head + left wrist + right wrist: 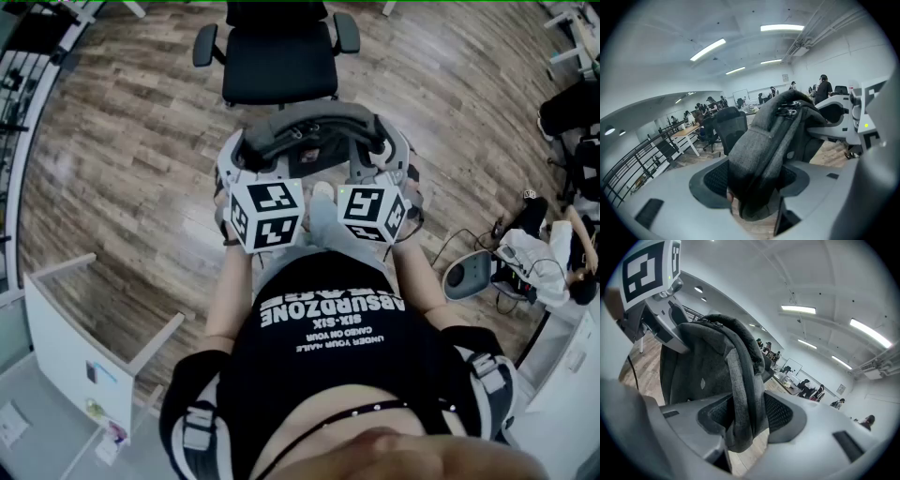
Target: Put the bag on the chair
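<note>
Head view: looking steeply down past a person's black printed T-shirt [328, 328], a grey fabric bag [314, 124] hangs in the air at picture centre, held above a wooden floor [131, 141]. The left gripper [246, 155] grips the bag's end at 9 o'clock and the right gripper [380, 155] grips its end at 3 o'clock. Each gripper carries a cube with black-and-white square markers, close to the person's body. A black office chair [279, 56] stands at 12 o'clock from the bag, near it but not touching, with an empty seat facing the person. The bag is not on the chair. A white desk [75, 328] sits at 8 o'clock. Another person sits at the 3 o'clock edge of the picture.

Left gripper view: the jaws stand wide, clamped on a thick fold of the bag's grey fabric that fills the space between the dark mesh pads. The bag rises toward 1 o'clock, with zip pulls at its top. A black mesh chair shows at 10 o'clock behind it.

Right gripper view: these jaws pinch a narrower hanging fold of the same bag, which droops between the pads. The rest of the bag spreads toward 10 o'clock, up to the other gripper's marker cube. Long ceiling lights [799, 309] glow at 1 o'clock.
</note>
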`<state>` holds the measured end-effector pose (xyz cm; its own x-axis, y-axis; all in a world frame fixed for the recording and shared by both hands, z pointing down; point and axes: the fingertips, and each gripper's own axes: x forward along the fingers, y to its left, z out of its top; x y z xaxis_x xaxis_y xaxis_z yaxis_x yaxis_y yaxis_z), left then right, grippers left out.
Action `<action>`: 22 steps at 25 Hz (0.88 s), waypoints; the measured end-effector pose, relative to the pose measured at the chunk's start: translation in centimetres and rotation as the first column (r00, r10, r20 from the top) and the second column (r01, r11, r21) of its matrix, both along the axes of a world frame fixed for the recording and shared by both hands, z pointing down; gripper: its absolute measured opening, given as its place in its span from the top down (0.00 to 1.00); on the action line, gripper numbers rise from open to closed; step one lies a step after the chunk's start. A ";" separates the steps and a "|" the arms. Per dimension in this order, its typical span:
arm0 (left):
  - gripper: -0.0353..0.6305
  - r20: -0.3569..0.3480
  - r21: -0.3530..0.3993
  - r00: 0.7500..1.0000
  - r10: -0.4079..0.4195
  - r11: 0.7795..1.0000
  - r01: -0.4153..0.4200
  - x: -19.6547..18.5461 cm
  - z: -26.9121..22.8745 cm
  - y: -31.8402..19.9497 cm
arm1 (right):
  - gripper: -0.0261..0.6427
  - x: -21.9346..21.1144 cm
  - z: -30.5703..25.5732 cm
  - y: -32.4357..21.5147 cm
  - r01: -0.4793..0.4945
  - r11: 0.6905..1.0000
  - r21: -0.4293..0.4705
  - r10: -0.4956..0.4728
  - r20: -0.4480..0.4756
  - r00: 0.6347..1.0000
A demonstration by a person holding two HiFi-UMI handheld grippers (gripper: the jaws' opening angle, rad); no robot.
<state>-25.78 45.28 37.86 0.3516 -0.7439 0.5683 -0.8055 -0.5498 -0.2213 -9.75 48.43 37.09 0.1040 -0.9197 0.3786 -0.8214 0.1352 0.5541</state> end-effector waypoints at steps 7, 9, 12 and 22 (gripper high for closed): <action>0.55 -0.003 -0.003 1.000 -0.002 1.000 0.002 1.3 0.1 -2.6 | 0.67 1.3 0.2 -2.7 0.008 1.000 -0.001 -0.008 0.008 1.000; 0.55 0.003 -0.003 1.000 -0.007 1.000 0.007 1.8 0.3 -3.7 | 0.67 1.8 0.4 -3.9 0.015 1.000 -0.001 -0.015 0.012 1.000; 0.55 0.003 -0.006 1.000 -0.014 1.000 0.014 2.8 0.5 -5.4 | 0.67 2.8 0.7 -5.6 0.029 1.000 -0.004 -0.029 0.018 0.999; 0.55 -0.004 -0.005 0.999 -0.038 0.999 0.038 6.3 1.5 -8.9 | 0.67 6.4 1.4 -9.5 0.074 0.997 0.003 -0.074 0.022 0.997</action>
<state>-19.51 36.42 39.31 0.3260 -0.7536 0.5708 -0.8267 -0.5201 -0.2147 -3.35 38.96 38.45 0.0272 -0.9253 0.3782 -0.8212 0.1951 0.5363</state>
